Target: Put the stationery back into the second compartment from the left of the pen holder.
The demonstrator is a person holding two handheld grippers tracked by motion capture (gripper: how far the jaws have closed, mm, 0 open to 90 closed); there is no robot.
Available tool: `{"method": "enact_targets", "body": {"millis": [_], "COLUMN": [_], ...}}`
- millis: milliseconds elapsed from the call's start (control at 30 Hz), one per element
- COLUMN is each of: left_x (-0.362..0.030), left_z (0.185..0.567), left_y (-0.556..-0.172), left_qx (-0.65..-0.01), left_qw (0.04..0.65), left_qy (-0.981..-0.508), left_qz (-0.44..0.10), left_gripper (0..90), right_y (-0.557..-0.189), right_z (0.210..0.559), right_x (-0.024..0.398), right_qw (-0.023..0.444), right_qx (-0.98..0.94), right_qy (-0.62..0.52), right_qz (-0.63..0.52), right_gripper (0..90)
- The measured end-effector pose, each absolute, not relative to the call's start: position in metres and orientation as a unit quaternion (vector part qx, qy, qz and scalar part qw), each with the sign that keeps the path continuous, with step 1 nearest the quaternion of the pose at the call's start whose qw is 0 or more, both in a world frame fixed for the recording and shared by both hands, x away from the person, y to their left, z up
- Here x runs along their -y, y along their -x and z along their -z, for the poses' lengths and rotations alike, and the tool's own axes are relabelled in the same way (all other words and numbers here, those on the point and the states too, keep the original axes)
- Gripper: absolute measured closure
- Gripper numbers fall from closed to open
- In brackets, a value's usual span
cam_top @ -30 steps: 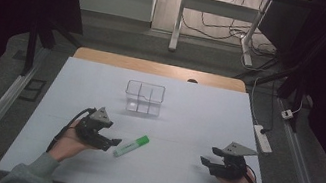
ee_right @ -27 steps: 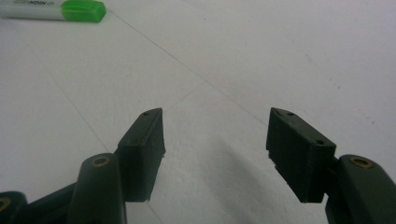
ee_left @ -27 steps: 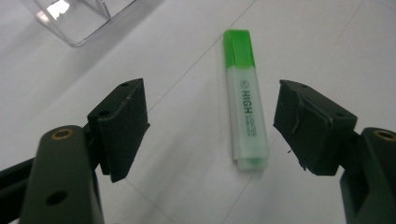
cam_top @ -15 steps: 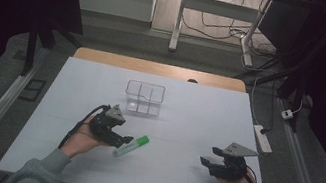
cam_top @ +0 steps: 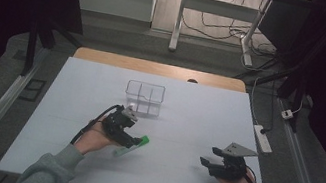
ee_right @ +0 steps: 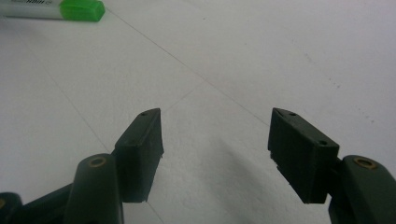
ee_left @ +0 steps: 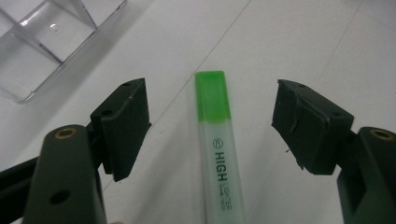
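Note:
A highlighter pen (ee_left: 218, 154) with a white barrel and a green cap lies flat on the white table (cam_top: 185, 126). It also shows in the high view, highlighter (cam_top: 133, 146), and at the top left of the right gripper view, highlighter (ee_right: 70, 10). My left gripper (ee_left: 212, 109) stands open over it, one jaw on each side of the pen, pads not touching it. In the high view the left gripper (cam_top: 133, 140) is left of centre. My right gripper (cam_top: 206, 162) rests open at the front right, right gripper (ee_right: 215, 130), with bare table between its jaws.
A clear plastic box with dividers (cam_top: 144, 97) stands on the table behind the left gripper, clear box (ee_left: 42, 44). A wooden strip (cam_top: 160, 68) runs along the table's far edge. A power strip (cam_top: 263, 138) lies off the right side.
My left hand has moved right across the table to the highlighter, and its jaws now straddle the pen. The right hand has kept still.

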State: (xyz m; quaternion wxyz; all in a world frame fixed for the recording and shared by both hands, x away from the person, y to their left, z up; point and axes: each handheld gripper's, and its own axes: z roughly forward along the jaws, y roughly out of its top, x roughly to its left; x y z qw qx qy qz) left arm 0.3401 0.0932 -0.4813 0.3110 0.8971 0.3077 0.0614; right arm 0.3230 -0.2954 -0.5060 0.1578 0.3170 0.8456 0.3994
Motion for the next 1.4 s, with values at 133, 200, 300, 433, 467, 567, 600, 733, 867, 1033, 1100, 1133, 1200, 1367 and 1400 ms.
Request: {"method": "enact_targets", "body": {"millis": [133, 200, 300, 433, 467, 567, 600, 733, 867, 1033, 1100, 1133, 1200, 1367, 1400], "left_x": [-0.082, -0.077, -0.072, -0.069, -0.069, -0.069, -0.069, -0.068, -0.066, -0.064, -0.063, -0.062, -0.060, -0.057, -0.056], "left_z": [0.487, 0.489, 0.492, 0.496, 0.497, 0.499, 0.499, 0.503, 0.508, 0.510, 0.511, 0.512, 0.514, 0.513, 0.512], "left_y": [-0.345, -0.348, -0.352, -0.356, -0.357, -0.358, -0.359, -0.363, -0.366, -0.366, -0.366, -0.366, -0.366, -0.365, -0.364], "left_qx": [-0.303, -0.297, -0.295, -0.299, -0.299, -0.299, -0.301, -0.300, -0.297, -0.291, -0.287, -0.285, -0.283, -0.280, -0.279], "left_qw": [0.297, 0.289, 0.279, 0.272, 0.270, 0.270, 0.269, 0.260, 0.248, 0.239, 0.232, 0.228, 0.223, 0.211, 0.211], "left_qy": [-0.904, -0.909, -0.913, -0.914, -0.914, -0.915, -0.914, -0.917, -0.922, -0.926, -0.929, -0.930, -0.932, -0.935, -0.936], "left_qz": [-0.052, -0.047, -0.044, -0.040, -0.039, -0.035, -0.034, -0.031, -0.028, -0.032, -0.033, -0.034, -0.034, -0.047, -0.047], "left_gripper": [27.2, 27.3, 27.6, 27.9, 27.9, 28.0, 28.0, 28.2, 29.5, 33.7, 35.6, 36.8, 39.4, 46.3, 47.8], "right_y": [-0.323, -0.324, -0.324, -0.324, -0.324, -0.325, -0.325, -0.325, -0.326, -0.326, -0.326, -0.326, -0.326, -0.326, -0.326], "right_z": [0.507, 0.507, 0.507, 0.509, 0.509, 0.510, 0.510, 0.509, 0.510, 0.511, 0.511, 0.511, 0.511, 0.511, 0.511], "right_x": [0.295, 0.295, 0.295, 0.295, 0.295, 0.295, 0.294, 0.294, 0.294, 0.294, 0.294, 0.294, 0.294, 0.294, 0.294], "right_qw": [0.156, 0.156, 0.156, 0.155, 0.156, 0.155, 0.155, 0.153, 0.151, 0.151, 0.152, 0.154, 0.154, 0.153, 0.152], "right_qx": [-0.846, -0.846, -0.847, -0.847, -0.848, -0.849, -0.850, -0.850, -0.849, -0.850, -0.851, -0.852, -0.852, -0.852, -0.852], "right_qy": [-0.317, -0.317, -0.317, -0.321, -0.319, -0.319, -0.319, -0.321, -0.322, -0.324, -0.323, -0.322, -0.322, -0.324, -0.324], "right_qz": [-0.400, -0.398, -0.396, -0.395, -0.394, -0.391, -0.390, -0.389, -0.390, -0.386, -0.384, -0.383, -0.383, -0.382, -0.382], "right_gripper": [35.4, 35.4, 35.3, 35.2, 35.1, 35.1, 35.1, 34.9, 34.9, 34.7, 34.6, 34.6, 34.5, 34.5, 34.4]}}
